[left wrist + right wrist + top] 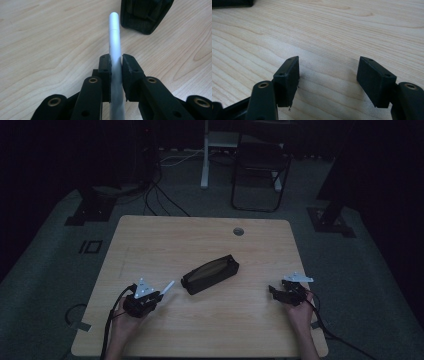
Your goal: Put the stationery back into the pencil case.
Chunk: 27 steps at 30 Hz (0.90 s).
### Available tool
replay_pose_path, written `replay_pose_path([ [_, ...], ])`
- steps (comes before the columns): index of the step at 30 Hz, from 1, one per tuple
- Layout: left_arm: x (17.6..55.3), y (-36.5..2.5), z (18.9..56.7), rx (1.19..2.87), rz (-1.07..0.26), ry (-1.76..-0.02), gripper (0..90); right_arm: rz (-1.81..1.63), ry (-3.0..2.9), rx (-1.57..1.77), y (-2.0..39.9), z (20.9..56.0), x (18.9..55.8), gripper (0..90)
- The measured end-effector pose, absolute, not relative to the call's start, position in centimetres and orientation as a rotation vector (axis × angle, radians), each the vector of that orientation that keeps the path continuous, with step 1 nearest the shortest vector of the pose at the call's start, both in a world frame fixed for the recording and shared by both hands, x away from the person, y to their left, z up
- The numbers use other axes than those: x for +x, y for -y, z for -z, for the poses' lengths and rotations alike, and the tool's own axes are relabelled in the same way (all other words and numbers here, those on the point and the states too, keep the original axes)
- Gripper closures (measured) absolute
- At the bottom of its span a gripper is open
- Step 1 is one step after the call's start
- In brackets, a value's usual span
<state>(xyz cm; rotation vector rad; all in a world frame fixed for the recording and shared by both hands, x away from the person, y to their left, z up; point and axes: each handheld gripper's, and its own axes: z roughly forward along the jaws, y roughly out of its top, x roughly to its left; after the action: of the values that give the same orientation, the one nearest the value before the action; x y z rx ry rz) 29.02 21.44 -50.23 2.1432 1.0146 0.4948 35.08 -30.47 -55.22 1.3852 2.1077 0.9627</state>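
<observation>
My left tongs [116, 66] were clamped on a white pen [115, 42], its long axis running straight out past the pads toward the black pouch [210, 273]. The pouch lay open-topped mid-table, slanted, just beyond the pen's tip, so my left hand [122, 320] was the nearer one. My right tongs [328, 80] stood wide and empty over bare wood, well apart. The table [150, 240] was pale woodgrain; the room beyond was dim, with a chair [260, 165] and cables on the floor.
</observation>
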Motion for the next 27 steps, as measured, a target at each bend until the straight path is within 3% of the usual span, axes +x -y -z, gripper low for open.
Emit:
replay_pose_path([
  [27, 28.9, -21.4, 47.0, 2.138, -0.543, -0.949, 78.7, -0.962, -2.115, 1.380, 30.4, 55.2, 35.1, 32.5],
])
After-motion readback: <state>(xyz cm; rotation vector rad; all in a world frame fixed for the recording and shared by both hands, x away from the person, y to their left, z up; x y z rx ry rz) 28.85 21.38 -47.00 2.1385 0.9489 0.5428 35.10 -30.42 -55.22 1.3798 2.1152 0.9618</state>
